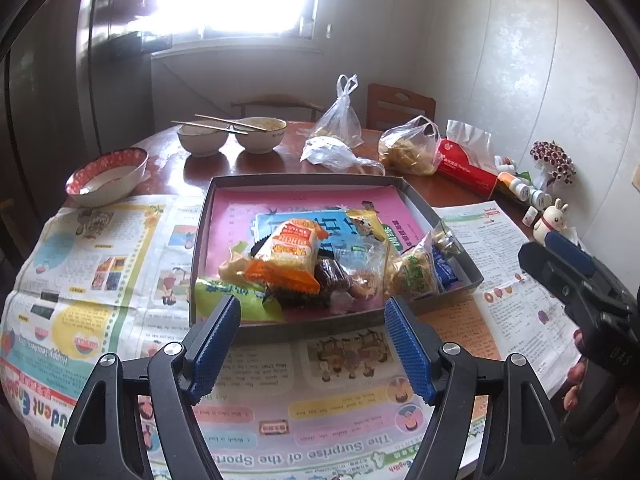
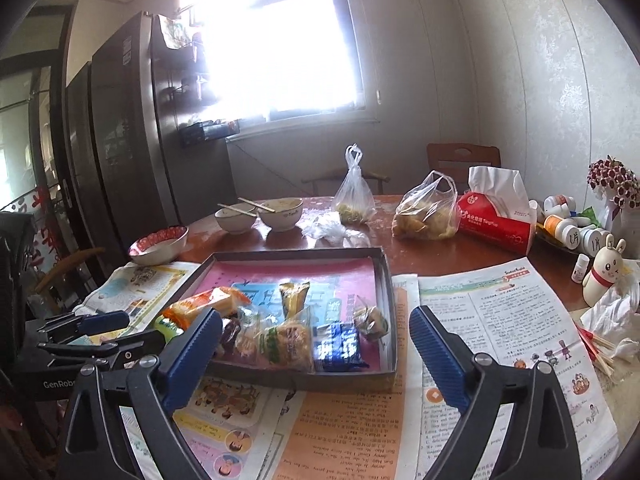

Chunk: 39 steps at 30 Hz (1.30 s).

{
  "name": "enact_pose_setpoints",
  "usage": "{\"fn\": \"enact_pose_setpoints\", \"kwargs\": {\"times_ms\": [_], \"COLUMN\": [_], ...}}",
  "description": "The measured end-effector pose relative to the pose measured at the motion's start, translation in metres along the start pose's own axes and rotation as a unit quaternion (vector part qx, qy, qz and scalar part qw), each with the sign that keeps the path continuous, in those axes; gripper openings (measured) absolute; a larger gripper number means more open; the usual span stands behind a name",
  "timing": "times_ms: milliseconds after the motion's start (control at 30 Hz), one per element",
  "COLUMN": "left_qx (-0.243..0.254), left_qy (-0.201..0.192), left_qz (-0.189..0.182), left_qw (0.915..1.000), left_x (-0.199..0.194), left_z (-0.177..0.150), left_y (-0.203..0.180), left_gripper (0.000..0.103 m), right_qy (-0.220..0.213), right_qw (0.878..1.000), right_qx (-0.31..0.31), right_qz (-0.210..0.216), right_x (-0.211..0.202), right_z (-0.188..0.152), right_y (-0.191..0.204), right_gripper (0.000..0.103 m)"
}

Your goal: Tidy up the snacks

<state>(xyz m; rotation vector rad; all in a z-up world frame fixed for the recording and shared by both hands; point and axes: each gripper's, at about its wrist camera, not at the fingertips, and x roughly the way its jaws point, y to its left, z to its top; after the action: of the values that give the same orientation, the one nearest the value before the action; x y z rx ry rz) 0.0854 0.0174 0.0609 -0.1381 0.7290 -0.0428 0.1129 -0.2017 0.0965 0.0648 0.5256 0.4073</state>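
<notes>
A shallow grey tray [image 1: 224, 184] with a pink lining sits on newspaper and holds a heap of wrapped snacks: an orange-and-yellow packet [image 1: 290, 250], a green packet [image 1: 224, 296], a dark blue packet [image 2: 338, 346] and a clear-wrapped cake [image 2: 286, 342]. My left gripper [image 1: 312, 312] hovers just in front of the tray's near edge, open, nothing between its blue pads. My right gripper [image 2: 316, 330] is open wide at the tray's near right corner [image 2: 390, 376], also empty. It shows as a black body [image 1: 576, 280] at the right of the left wrist view.
Newspaper [image 1: 100, 264] covers the near table. Behind the tray stand three bowls [image 1: 108, 176], two with chopsticks [image 1: 220, 124], plastic bags [image 1: 408, 148], a red tissue pack [image 2: 496, 216], pill bottles [image 2: 568, 228], a rabbit figurine [image 2: 604, 276] and skewers [image 2: 600, 352]. A dark fridge [image 2: 124, 140] stands at the left.
</notes>
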Motion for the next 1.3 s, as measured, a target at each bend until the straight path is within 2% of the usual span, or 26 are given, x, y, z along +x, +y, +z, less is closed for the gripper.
{"fn": "enact_pose_setpoints", "kwargs": {"times_ms": [100, 600, 1067, 1300], "left_qx": [-0.002, 0.006, -0.001, 0.004], "left_qy": [0.003, 0.047, 0.055, 0.055], "left_qz": [-0.002, -0.003, 0.009, 0.014], "left_qw": [1.0, 0.9989, 0.9985, 0.9984], "left_x": [-0.002, 0.004, 0.001, -0.004], "left_z": [-0.005, -0.042, -0.064, -0.072], "left_y": [-0.002, -0.02, -0.015, -0.015], "left_gripper": [0.076, 0.076, 0.076, 0.076], "right_qy": [0.013, 0.066, 0.085, 0.074], "right_qw": [1.0, 0.998, 0.996, 0.997], "right_qx": [-0.001, -0.007, 0.002, 0.006], "right_qz": [0.015, 0.015, 0.008, -0.006], "right_x": [-0.003, -0.003, -0.01, -0.015], "right_z": [-0.004, -0.042, -0.065, -0.068], "right_y": [0.004, 0.011, 0.016, 0.015], "right_gripper": [0.098, 0.099, 0.099, 0.099]}}
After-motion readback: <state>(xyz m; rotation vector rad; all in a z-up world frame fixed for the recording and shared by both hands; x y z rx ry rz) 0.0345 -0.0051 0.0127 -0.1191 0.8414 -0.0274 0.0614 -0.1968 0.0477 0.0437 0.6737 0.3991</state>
